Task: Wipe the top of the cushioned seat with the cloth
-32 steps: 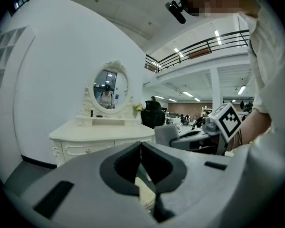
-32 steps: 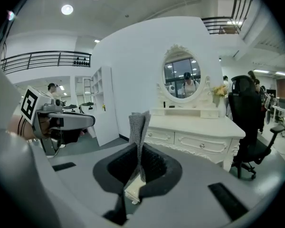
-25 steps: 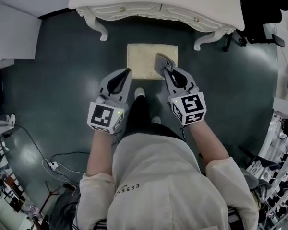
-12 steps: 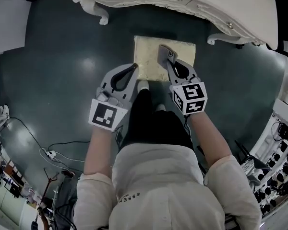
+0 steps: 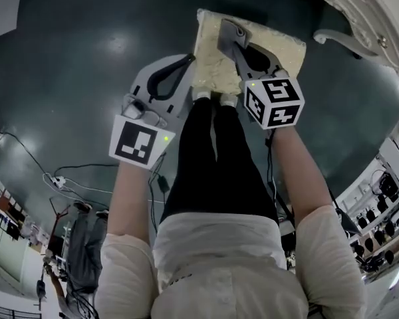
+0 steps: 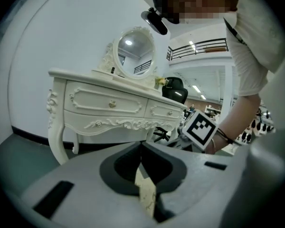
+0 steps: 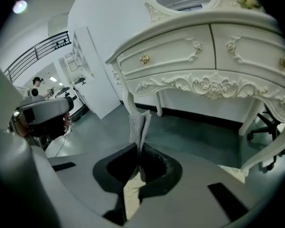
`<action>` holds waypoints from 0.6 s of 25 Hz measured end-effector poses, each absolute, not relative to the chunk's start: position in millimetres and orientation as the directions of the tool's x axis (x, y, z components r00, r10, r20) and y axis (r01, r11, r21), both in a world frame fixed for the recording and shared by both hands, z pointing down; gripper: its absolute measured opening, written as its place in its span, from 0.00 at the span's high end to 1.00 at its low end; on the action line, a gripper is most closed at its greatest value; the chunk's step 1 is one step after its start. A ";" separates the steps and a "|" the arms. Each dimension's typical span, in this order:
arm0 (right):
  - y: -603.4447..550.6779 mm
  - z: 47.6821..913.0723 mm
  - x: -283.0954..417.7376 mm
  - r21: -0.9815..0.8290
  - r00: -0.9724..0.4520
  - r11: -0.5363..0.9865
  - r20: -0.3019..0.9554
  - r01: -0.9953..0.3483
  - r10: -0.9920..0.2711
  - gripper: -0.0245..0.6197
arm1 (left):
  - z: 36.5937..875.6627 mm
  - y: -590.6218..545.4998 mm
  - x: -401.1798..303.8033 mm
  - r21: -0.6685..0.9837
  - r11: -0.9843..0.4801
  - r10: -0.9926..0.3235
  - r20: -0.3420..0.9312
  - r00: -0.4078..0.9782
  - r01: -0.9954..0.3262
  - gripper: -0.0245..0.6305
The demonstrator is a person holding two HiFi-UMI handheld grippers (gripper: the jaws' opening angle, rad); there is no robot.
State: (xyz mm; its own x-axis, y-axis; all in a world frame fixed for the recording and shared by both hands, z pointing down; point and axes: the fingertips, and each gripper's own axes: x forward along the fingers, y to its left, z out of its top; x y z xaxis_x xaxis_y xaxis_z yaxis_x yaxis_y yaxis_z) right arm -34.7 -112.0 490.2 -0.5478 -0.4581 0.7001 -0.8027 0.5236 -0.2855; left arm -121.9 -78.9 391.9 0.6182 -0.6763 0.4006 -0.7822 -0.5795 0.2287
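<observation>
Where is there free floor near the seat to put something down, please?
The dark floor left of the cushioned seat, beyond the left gripper, is bare as far as the cables lower left. Crowded: the seat itself, where the right gripper holds the cloth over it, and the dressing table close at its upper right.

Seat (image 5: 209, 72) partly hidden under right tongs (image 5: 227, 28).

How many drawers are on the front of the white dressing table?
2. Seen in the right gripper view: one drawer at the left of the front, the other drawer beside it on the right. The table's right end is cut off, so another may be hidden.
</observation>
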 end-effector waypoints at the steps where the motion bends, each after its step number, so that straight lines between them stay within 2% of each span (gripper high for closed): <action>1: -112.5 500.8 -36.7 -0.290 -0.551 0.528 0.704 -0.798 -0.447 0.92 | 401.7 -79.5 -122.5 0.232 -0.572 -0.680 0.402 0.613 -0.787 0.96; 15: -119.0 602.4 -60.5 -0.335 -0.556 0.525 0.755 -0.783 -0.348 0.92 | 499.2 -67.2 -127.1 0.256 -0.515 -0.707 0.413 0.574 -0.818 0.96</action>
State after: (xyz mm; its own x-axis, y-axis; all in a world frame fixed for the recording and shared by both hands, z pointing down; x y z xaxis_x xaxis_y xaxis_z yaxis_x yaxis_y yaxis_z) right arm -60.5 -119.0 602.4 -0.5558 -0.3479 0.7550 -0.7829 0.5246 -0.3345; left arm -127.1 -67.2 499.2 0.5743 -0.7066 0.4134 -0.8180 -0.5151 0.2560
